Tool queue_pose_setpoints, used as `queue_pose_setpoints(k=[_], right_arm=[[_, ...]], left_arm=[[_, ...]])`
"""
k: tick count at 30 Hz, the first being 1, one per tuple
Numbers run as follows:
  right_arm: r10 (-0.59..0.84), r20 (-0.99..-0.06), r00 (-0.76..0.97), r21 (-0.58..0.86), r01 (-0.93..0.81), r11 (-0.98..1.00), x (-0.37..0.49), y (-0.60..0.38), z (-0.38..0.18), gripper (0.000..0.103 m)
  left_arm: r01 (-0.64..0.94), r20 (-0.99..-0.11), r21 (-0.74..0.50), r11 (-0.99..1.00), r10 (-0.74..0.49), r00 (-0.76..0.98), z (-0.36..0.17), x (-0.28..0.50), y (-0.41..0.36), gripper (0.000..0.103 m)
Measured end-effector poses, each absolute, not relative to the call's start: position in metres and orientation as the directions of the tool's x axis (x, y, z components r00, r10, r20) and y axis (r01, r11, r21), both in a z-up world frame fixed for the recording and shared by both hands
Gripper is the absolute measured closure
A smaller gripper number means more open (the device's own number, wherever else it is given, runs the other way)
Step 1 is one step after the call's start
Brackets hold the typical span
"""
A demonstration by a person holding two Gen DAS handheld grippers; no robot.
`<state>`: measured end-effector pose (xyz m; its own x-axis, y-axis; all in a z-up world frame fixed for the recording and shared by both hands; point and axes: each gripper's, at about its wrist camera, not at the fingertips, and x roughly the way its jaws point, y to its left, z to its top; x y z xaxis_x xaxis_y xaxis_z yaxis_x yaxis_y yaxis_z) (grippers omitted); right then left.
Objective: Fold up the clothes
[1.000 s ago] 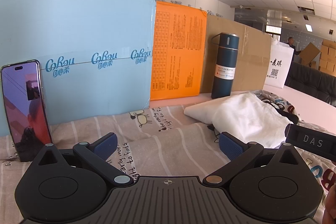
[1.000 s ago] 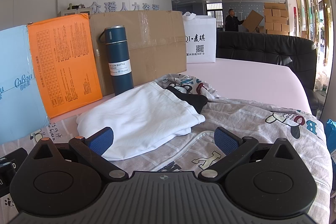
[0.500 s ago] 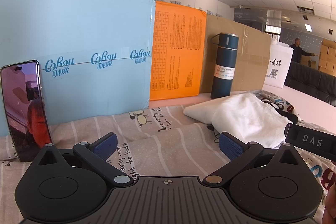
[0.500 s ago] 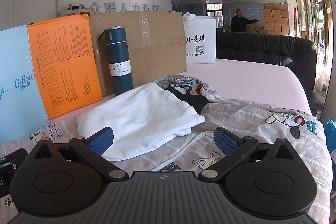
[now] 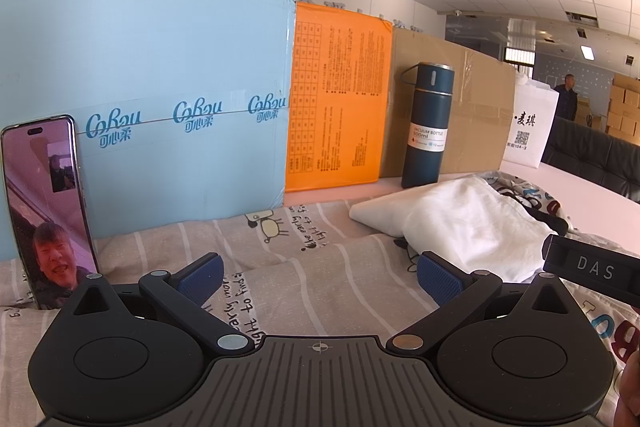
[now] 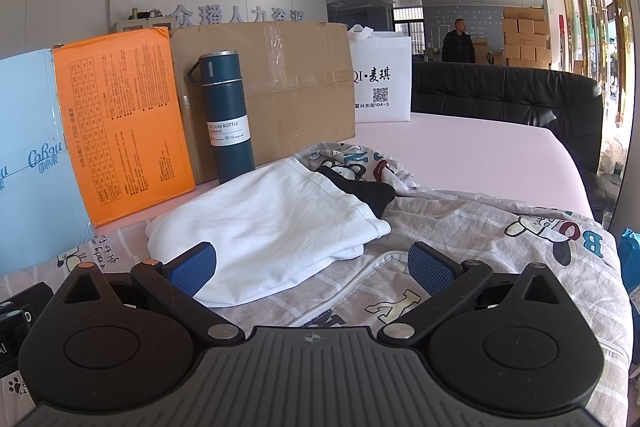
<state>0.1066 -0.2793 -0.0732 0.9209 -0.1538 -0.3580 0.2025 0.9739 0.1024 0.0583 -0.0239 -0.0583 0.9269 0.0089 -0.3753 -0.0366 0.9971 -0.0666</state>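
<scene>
On the printed cloth both tools hover low, the left gripper and right gripper each spread wide and holding nothing. At the right gripper's twelve o'clock lies a folded white garment, a dark piece, perhaps clothing, tucked beyond it. A blue bottle stands at eleven.

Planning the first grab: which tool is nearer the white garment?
Right. The right tool sits at the white garment, its left finger over the edge. The left tool is off to the garment's left, over printed sheet.
</scene>
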Motion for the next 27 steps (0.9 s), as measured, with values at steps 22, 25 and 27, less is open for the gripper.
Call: queue_pose_setpoints(k=[22,25,27], right_arm=[[-0.161,-0.351,0.922,0.101,0.208,0.973,0.106,-0.2788,-0.0728,0.0],[-0.162,-0.351,0.922,0.102,0.209,0.972,0.1061,-0.2792,-0.0728,0.0],[-0.162,-0.35,0.922,0.101,0.21,0.973,0.106,-0.2792,-0.0728,0.0]], left_arm=[[-0.038,-0.375,-0.068,0.997,0.009,0.927,-0.0581,0.0584,-0.024,0.0],[-0.036,-0.375,-0.067,0.997,0.008,0.927,-0.0579,0.0581,-0.0243,0.0],[-0.034,-0.375,-0.067,0.997,0.007,0.927,-0.0579,0.0579,-0.0246,0.0]])
